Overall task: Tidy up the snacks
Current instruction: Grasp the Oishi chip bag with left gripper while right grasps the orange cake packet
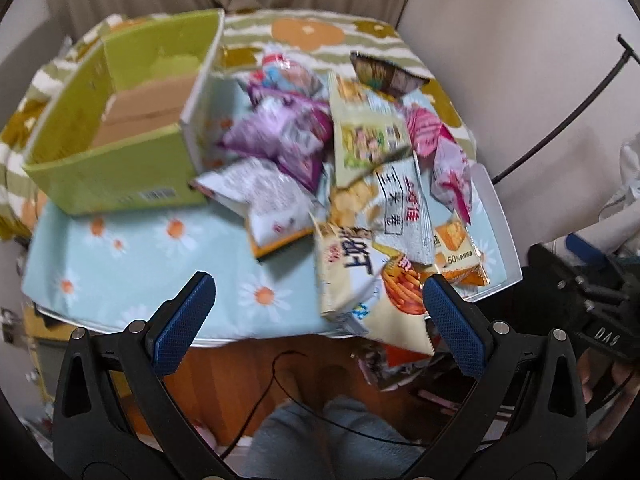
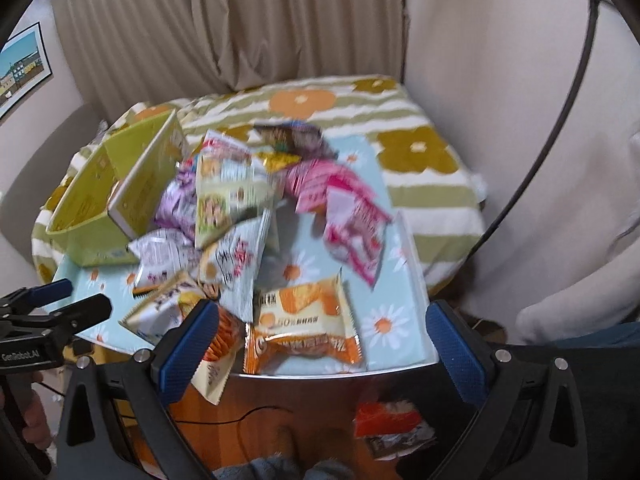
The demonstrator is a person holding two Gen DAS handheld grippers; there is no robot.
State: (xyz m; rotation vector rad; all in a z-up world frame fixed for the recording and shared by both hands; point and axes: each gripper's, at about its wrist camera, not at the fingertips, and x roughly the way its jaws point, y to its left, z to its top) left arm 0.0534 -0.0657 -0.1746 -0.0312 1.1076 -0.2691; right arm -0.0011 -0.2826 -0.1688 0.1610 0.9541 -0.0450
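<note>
A heap of snack packets lies on a pale blue daisy-print tray point(image 1: 132, 256) point(image 2: 400, 288). Purple packets point(image 1: 288, 128) sit at the back, a cream packet with orange sticks point(image 1: 360, 280) overhangs the front edge, and an orange packet point(image 2: 308, 324) lies near the front. Pink packets point(image 2: 352, 216) are on the right. An open green box point(image 1: 120, 148) point(image 2: 104, 208) stands at the tray's left, with only cardboard showing inside. My left gripper point(image 1: 316, 320) is open, held before the tray's front edge. My right gripper point(image 2: 320, 344) is open too, spanning the orange packet from in front without touching.
The tray rests on a round table with a striped floral cloth point(image 2: 424, 152). A red packet point(image 2: 388, 420) lies on the wooden floor below. Curtains point(image 2: 240, 32) hang behind. The left gripper's body point(image 2: 44, 320) shows at left in the right wrist view.
</note>
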